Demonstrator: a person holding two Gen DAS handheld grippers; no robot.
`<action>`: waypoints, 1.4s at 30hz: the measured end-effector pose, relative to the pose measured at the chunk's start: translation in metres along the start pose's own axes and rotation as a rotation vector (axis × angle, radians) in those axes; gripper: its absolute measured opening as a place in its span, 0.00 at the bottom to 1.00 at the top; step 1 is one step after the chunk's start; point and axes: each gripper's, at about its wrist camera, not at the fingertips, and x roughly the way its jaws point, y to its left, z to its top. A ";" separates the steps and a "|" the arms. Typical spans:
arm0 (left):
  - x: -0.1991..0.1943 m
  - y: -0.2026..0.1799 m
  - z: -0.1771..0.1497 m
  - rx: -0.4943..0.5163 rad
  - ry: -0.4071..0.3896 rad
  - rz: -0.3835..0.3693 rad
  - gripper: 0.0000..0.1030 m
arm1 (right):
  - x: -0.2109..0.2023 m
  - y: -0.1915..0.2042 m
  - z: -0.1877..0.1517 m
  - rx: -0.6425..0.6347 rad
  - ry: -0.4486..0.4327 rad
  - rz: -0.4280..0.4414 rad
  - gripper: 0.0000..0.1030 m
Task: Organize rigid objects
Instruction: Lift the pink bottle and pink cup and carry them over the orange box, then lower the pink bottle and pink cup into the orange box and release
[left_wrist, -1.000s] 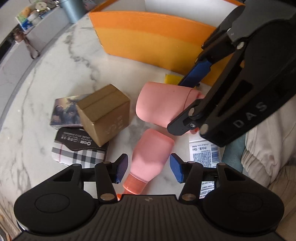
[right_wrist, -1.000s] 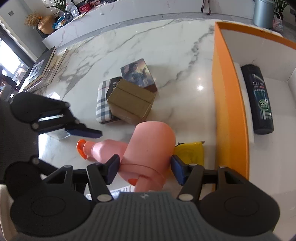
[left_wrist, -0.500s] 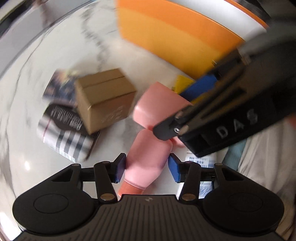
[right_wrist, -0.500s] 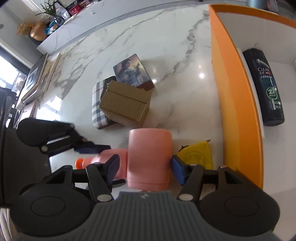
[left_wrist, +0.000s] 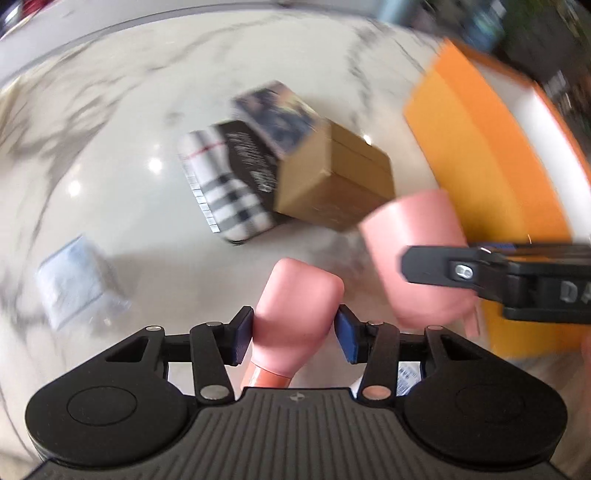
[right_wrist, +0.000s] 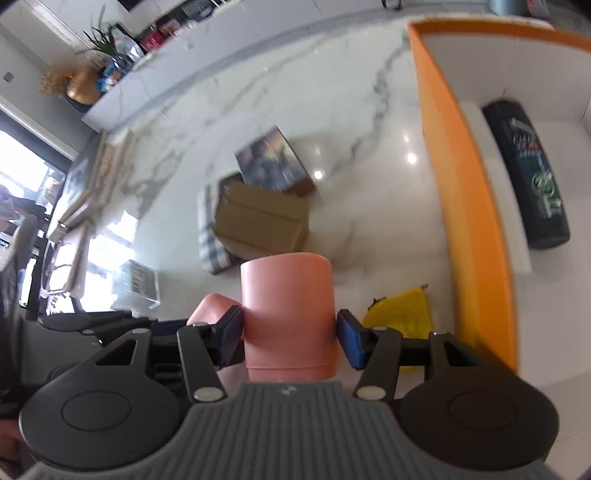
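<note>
My left gripper (left_wrist: 293, 334) is shut on a pink bottle (left_wrist: 295, 314) with an orange cap, held above the marble table (left_wrist: 129, 221). My right gripper (right_wrist: 290, 338) is shut on a pink cup (right_wrist: 288, 314) and holds it off the table; the cup also shows in the left wrist view (left_wrist: 417, 254). The bottle's end peeks out left of the cup in the right wrist view (right_wrist: 212, 306). An orange-walled white bin (right_wrist: 469, 206) stands to the right, with a dark shampoo bottle (right_wrist: 532, 173) lying inside.
A brown cardboard box (right_wrist: 262, 221), a plaid case (right_wrist: 210, 236) and a picture-printed box (right_wrist: 271, 160) sit clustered mid-table. A yellow pouch (right_wrist: 400, 314) lies by the bin wall. A clear labelled packet (right_wrist: 138, 284) lies to the left.
My left gripper closed on the pink bottle and lifted it. My right gripper raised the pink cup, and both views swung.
</note>
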 end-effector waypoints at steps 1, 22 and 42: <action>-0.007 0.004 -0.001 -0.042 -0.020 -0.011 0.52 | -0.006 0.001 0.000 -0.003 -0.014 0.008 0.55; -0.105 -0.131 0.045 -0.025 -0.261 -0.254 0.52 | -0.152 -0.046 -0.015 -0.082 -0.338 -0.080 0.55; 0.024 -0.214 0.138 -0.082 -0.039 -0.244 0.52 | -0.113 -0.157 0.047 -0.237 -0.231 -0.324 0.55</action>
